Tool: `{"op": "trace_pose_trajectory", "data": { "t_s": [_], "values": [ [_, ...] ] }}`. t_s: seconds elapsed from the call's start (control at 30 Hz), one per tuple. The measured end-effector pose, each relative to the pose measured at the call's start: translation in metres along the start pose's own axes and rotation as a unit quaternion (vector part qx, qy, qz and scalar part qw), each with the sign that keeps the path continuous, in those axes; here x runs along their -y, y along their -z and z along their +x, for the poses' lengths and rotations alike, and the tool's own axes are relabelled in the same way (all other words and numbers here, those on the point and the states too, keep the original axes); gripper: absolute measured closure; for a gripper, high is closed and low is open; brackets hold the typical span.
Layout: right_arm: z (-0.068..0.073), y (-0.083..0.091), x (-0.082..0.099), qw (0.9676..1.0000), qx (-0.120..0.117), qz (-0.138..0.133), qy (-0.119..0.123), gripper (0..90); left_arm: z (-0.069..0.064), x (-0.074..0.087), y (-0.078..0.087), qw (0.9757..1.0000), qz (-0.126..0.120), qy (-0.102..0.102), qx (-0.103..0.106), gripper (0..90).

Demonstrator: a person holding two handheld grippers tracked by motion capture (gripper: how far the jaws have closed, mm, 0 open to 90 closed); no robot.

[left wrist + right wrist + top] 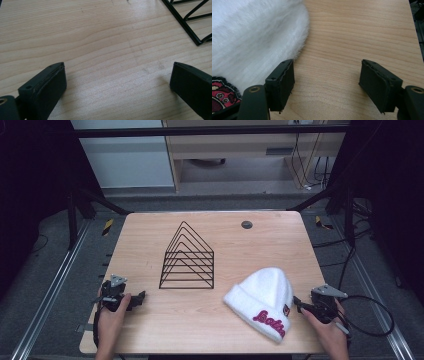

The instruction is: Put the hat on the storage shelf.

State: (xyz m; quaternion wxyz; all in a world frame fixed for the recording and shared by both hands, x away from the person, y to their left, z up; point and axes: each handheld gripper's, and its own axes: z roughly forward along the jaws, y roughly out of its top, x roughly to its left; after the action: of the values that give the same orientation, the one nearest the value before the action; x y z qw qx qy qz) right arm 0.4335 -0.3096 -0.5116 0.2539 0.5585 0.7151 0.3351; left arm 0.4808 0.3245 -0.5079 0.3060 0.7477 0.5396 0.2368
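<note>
A white fuzzy beanie (262,297) with red lettering on its cuff lies on the wooden table (200,320), front right. A black wire rack (187,260) of nested triangles stands at the table's middle. My left gripper (142,296) rests low at the front left, held by a hand, jaws wide apart over bare wood (117,72), with nothing between them; a corner of the rack (190,22) shows at upper right. My right gripper (298,302) sits just right of the beanie, open; its left jaw lies beside the beanie's white fur (254,42), and nothing is between the jaws.
A small round dark grommet (246,224) sits in the tabletop at the back. Cables (370,315) trail off the right gripper over the table's right edge. Metal rails (45,300) run along the floor at both sides.
</note>
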Motion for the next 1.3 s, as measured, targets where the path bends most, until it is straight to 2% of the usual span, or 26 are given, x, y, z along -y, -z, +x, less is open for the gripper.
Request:
{"op": "trace_pose_trajectory", "data": {
  "t_s": [0.2,0.37,0.47,0.6,0.67,0.73,0.77,1.0,1.03,1.17,1.3],
  "values": [
    [0.001,0.000,0.000,1.0000,0.002,0.000,0.000,27.5,0.000,0.000,0.000,1.0000,0.000,0.000,0.001,0.0],
    [0.001,0.000,-0.001,0.9999,-0.007,0.005,0.008,25.7,0.000,0.000,0.000,1.0000,0.000,0.000,0.001,0.0],
    [0.002,0.004,-0.005,0.9999,-0.010,-0.003,0.008,24.4,0.000,0.000,0.000,1.0000,0.000,0.000,0.001,0.0],
    [0.001,0.013,-0.027,0.9997,-0.016,0.008,0.018,18.6,0.000,0.000,0.000,1.0000,0.001,0.000,0.001,0.0],
    [0.000,0.015,-0.039,0.9995,-0.008,0.014,0.025,15.9,0.000,0.000,0.000,1.0000,0.001,-0.001,0.004,0.0],
    [-0.001,0.015,-0.047,0.9991,-0.019,0.021,0.032,10.5,0.000,0.000,0.000,1.0000,0.001,-0.001,0.005,0.0],
    [-0.001,0.015,-0.050,0.9988,-0.026,0.021,0.037,10.8,0.000,0.000,0.000,1.0000,0.001,-0.001,0.005,0.0],
    [0.005,0.016,-0.075,0.9970,-0.026,0.036,0.063,16.3,0.000,0.000,0.000,1.0000,0.001,-0.001,0.005,0.0],
    [0.006,0.016,-0.082,0.9959,-0.022,0.040,0.079,18.8,0.000,0.000,0.000,1.0000,0.001,-0.001,0.005,0.0],
    [0.011,0.016,-0.094,0.9927,-0.034,0.059,0.100,26.2,0.000,0.000,0.000,1.0000,0.001,-0.001,0.005,0.0],
    [0.016,0.015,-0.102,0.9903,-0.042,0.068,0.114,27.5,0.000,0.000,0.000,1.0000,0.001,-0.001,0.005,0.0]
  ]
}}
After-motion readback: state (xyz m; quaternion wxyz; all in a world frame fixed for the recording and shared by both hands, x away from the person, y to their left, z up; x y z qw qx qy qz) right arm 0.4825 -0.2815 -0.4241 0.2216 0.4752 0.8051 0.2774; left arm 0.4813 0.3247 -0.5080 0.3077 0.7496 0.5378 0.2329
